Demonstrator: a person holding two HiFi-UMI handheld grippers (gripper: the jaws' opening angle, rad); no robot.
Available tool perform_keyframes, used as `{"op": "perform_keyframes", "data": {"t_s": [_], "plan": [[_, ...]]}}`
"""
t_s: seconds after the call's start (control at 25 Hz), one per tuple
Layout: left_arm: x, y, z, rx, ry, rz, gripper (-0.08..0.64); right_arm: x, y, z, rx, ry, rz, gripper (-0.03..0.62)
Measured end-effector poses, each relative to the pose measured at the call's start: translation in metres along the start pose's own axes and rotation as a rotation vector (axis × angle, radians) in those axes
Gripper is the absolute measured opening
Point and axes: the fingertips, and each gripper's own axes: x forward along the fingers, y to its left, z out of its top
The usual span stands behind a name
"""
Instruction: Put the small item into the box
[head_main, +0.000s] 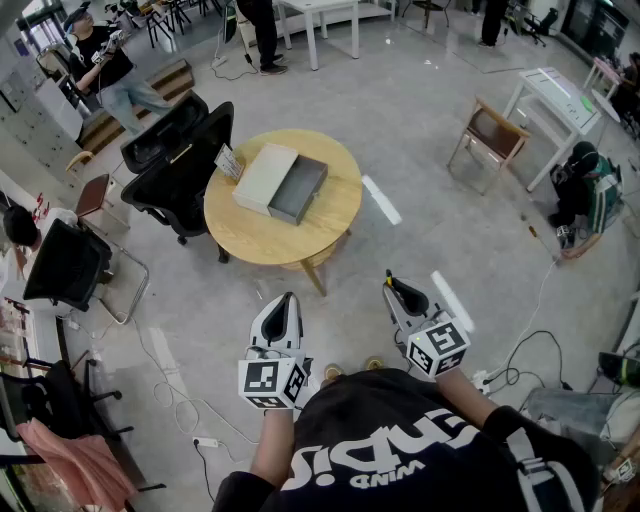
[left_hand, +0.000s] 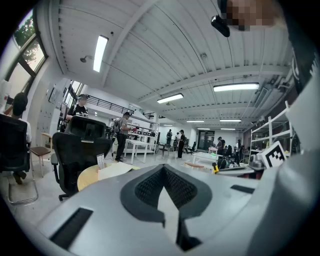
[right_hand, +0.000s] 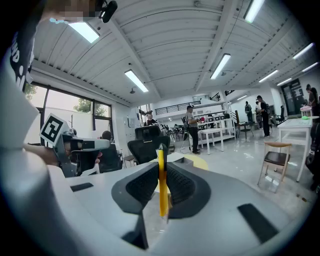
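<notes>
Your right gripper (right_hand: 161, 156) has its jaws closed on the small item, a thin yellow stick (right_hand: 161, 185). It stands upright between the ribbed pads, and its dark tip pokes just above them. In the head view the stick is too small to make out at the tip of that gripper (head_main: 392, 285).

Your left gripper (left_hand: 163, 170) has its jaws pressed together at the tips with nothing between them. In the head view it (head_main: 285, 301) sits level with the right one. Both are held close to your body, above the grey floor, and point towards the table.

The box (head_main: 298, 190) is well away from both grippers. It is a shallow grey tray, open, on the round wooden table (head_main: 285, 240). Its pale lid (head_main: 264, 178) lies touching it on the left, and a small white card (head_main: 228, 161) stands just beside the lid, at the table's edge. From the left gripper view, the table (left_hand: 86, 179) and the lid (left_hand: 114, 170) show low, beyond the jaws.

Two black office chairs (head_main: 178, 160) crowd the far left side of the table. A wooden chair (head_main: 490, 135) stands apart to the right. Cables trail over the floor near your feet.
</notes>
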Motion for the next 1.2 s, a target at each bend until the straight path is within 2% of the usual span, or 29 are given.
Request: {"op": "perform_keyframes", "data": {"t_s": [0.56,0.8,1.2], "plan": [[0.003,0.015,0.000,-0.001,0.006,-0.033,0.008,0.013,0.023,0.007,0.019,-0.034,0.045,0.046],[0.002,0.034,-0.004,0.016,-0.003,-0.074,0.008,0.026,0.034,0.002,0.020,-0.059,0.004,0.046],[0.025,0.054,0.001,0.015,0.001,-0.125,0.008,0.043,0.027,0.002,0.034,-0.049,-0.074,0.047]]}}
